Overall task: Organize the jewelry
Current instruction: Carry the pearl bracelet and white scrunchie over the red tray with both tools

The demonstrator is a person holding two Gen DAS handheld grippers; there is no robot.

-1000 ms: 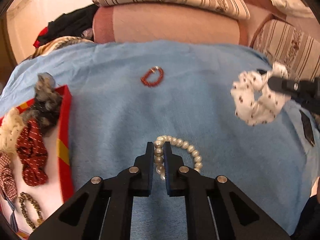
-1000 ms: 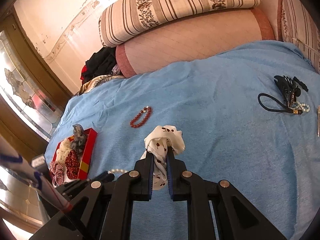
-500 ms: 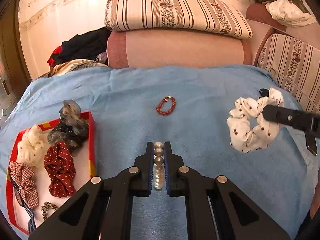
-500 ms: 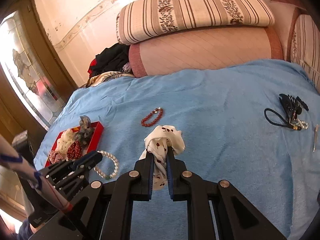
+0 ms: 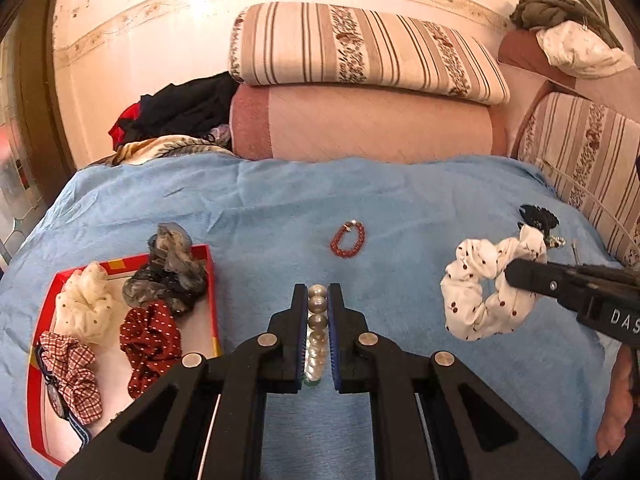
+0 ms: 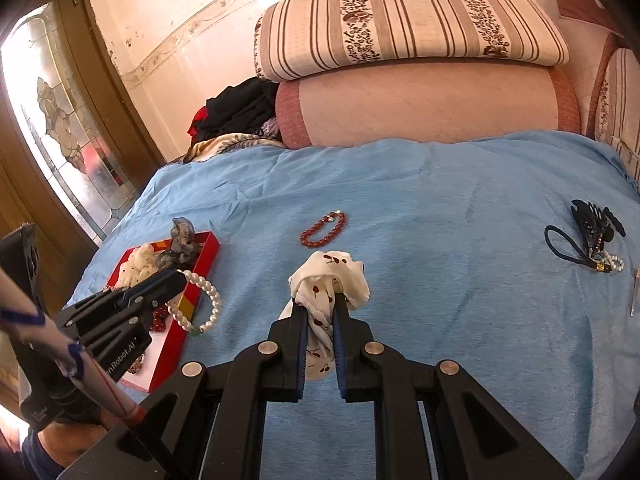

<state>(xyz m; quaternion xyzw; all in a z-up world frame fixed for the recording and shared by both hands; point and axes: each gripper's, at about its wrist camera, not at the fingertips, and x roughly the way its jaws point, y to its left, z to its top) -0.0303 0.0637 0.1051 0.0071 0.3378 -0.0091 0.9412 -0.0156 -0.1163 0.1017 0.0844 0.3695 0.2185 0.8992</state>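
Left hand-held gripper (image 5: 318, 292): your jaws are clamped on the pearl bracelet (image 5: 317, 332); the beads run in a line between the pads, the loop hangs below, off the bed.
Pearl bracelet, right wrist view: it dangles from your left hand-held gripper (image 6: 178, 278) over the near edge of the red tray (image 6: 208, 246), a small green bead at the bottom of the loop.
Right hand-held gripper (image 6: 320, 300): your jaws are pinched on the white scrunchie (image 6: 330, 276); the fabric bunches above the tips and trails down between the fingers.
White scrunchie, left wrist view: white with dark red spots (image 5: 486, 292), held in the air above the blue blanket (image 5: 400, 200), to the right of your left gripper.
Red tray: lies on the blanket at the left (image 5: 38, 344); it holds a grey scrunchie (image 5: 172, 268), a cream scrunchie (image 5: 86, 304), a dark red dotted scrunchie (image 5: 150, 340), a checked scrunchie (image 5: 74, 376).
Red bead bracelet (image 5: 348, 234): lies flat on the blanket, well apart from both grippers and from the tray.
Black hair tie and clip (image 6: 588, 232): on the blanket at the far right, a few small pearls touching them.
Background: striped cushion (image 5: 360, 48) stacked on a pink bolster (image 5: 360, 124); dark clothes (image 5: 180, 108) piled beside it.
Person: a sleeve (image 6: 44, 344) shows at the lower left of the right wrist view.
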